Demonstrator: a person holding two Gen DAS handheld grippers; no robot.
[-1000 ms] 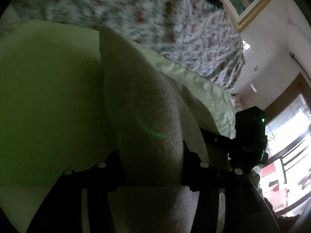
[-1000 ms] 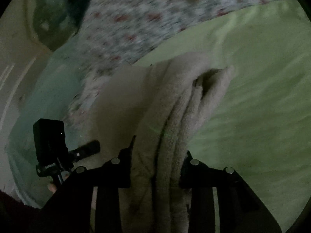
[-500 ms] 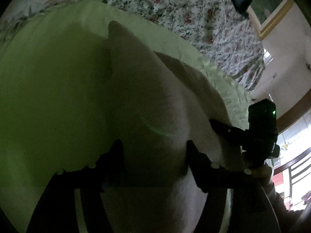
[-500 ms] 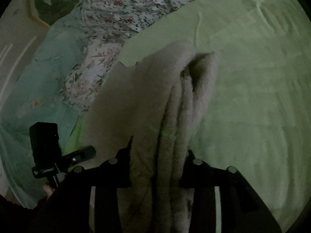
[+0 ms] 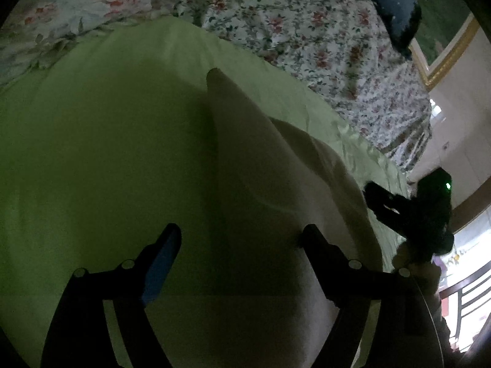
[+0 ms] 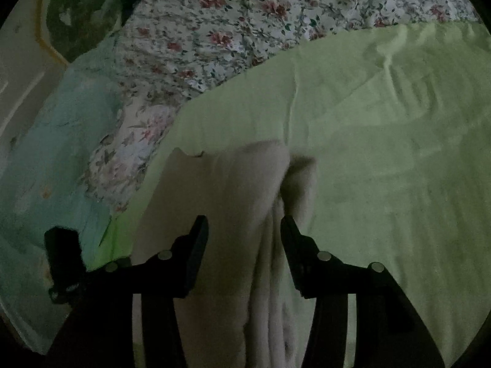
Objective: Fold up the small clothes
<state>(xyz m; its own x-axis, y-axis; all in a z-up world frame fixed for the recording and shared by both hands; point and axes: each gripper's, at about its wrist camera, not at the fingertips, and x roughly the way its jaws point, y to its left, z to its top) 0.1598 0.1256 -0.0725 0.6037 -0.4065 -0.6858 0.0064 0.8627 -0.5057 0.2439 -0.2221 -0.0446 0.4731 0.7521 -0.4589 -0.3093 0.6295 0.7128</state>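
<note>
A beige fleecy garment (image 5: 270, 202) lies folded on a light green sheet (image 5: 101, 153). My left gripper (image 5: 242, 239) is open, its jaws standing wide on either side of one end of the garment. In the right wrist view the garment (image 6: 233, 202) shows a thick folded edge between the jaws. My right gripper (image 6: 244, 230) is open too, astride that edge without pinching it. The right gripper also shows in the left wrist view (image 5: 411, 208) at the garment's far end.
A floral quilt (image 5: 307, 27) covers the bed beyond the green sheet. A pale teal cover (image 6: 52, 159) lies at the left in the right wrist view. A dark blue pillow (image 5: 389, 3) and a gold picture frame (image 5: 445, 52) are at the back.
Both grippers were shut on the garment and held it up. They lowered it onto the green sheet and opened, so the garment now lies loose between the jaws.
</note>
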